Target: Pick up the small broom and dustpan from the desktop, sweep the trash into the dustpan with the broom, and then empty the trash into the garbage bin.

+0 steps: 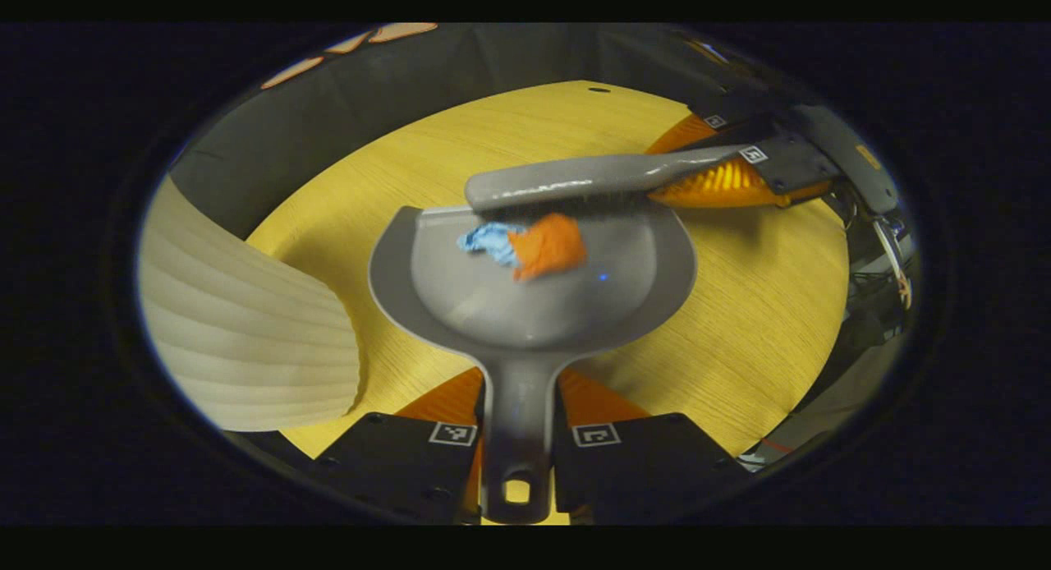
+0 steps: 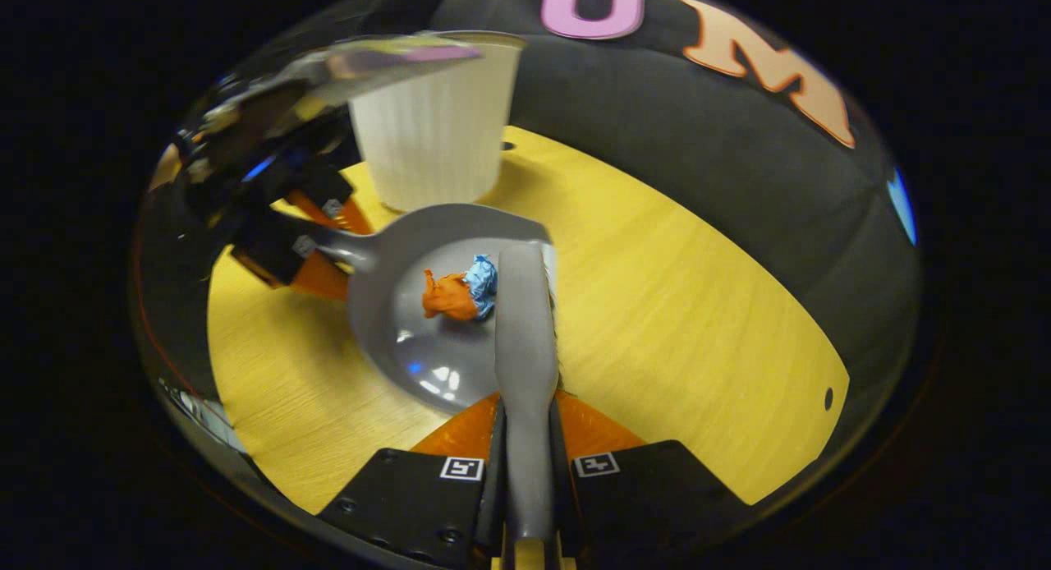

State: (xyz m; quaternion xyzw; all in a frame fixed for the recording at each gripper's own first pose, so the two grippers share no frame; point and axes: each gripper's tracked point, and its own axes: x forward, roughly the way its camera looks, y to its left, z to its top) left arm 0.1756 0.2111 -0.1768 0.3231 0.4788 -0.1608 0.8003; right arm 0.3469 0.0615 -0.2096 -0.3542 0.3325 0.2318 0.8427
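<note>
Dustpan: your left claw is clamped on the handle of the grey dustpan, one finger pressing on each side of it. The pan lies on the yellow wood worktop, its open lip pointing away from you in the left gripper view.
Dustpan contents: an orange crumpled scrap and a blue crumpled scrap lie touching each other inside the pan, close to its open lip. In the right gripper view the same two lie in the pan just beside the broom head, orange on the handle side, blue against the broom.
Broom: your right claw is closed tight on the handle of the small grey broom, both fingers against it. In the left gripper view the broom lies crosswise along the pan's open lip, bristles down, right behind the scraps.
Garbage bin: the ribbed white garbage bin stands on the worktop just beside the pan, on its left in the left gripper view. In the right gripper view the bin stands upright beyond the pan; you cannot see inside it.
Edges: the worktop's far edge meets the black cloth wall. A small hole sits near the worktop's edge on the right of the right gripper view.
Open room: bare worktop stretches wide to the right of the broom in the right gripper view; the bin side is tight.
</note>
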